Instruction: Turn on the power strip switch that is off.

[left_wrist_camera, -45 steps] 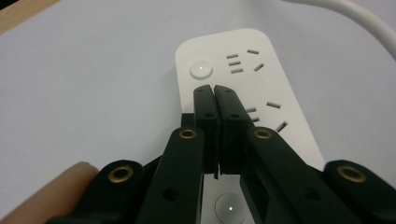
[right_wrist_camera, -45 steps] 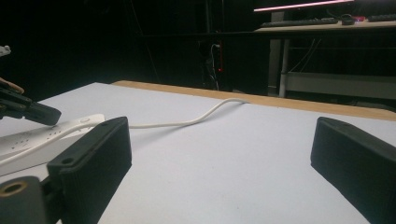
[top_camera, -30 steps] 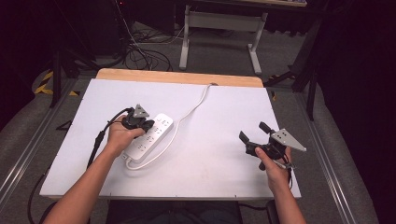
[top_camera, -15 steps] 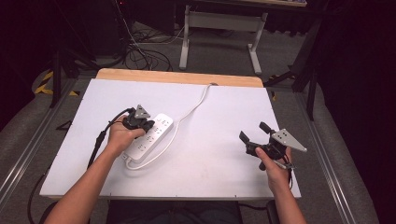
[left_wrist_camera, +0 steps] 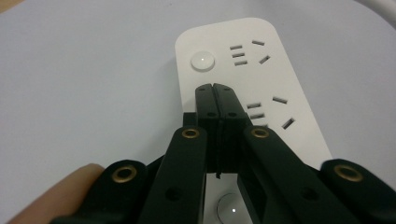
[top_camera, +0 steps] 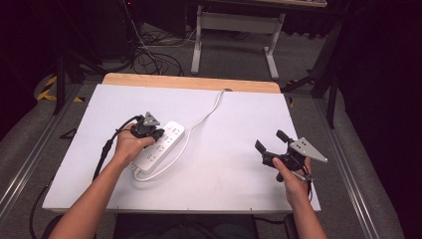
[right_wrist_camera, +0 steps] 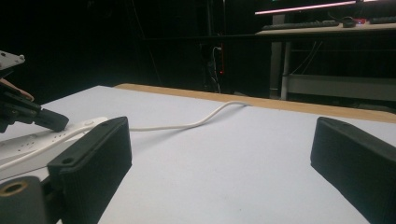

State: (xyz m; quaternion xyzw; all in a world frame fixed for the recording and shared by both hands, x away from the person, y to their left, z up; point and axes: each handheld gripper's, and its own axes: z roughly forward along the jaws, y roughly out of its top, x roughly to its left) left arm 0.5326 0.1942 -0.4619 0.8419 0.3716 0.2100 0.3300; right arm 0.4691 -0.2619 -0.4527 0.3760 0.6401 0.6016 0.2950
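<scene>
High view: white power strip (top_camera: 160, 146) lies on the left half of the white counter (top_camera: 224, 189), its cord (top_camera: 206, 115) running to the far edge. Left hand-held gripper (left_wrist_camera: 215, 87) has its jaws pressed together, empty, tips over the strip's face just behind a round button (left_wrist_camera: 202, 61). Right hand-held gripper (top_camera: 272, 141), well apart at the counter's right side, jaws spread wide, holds nothing.
</scene>
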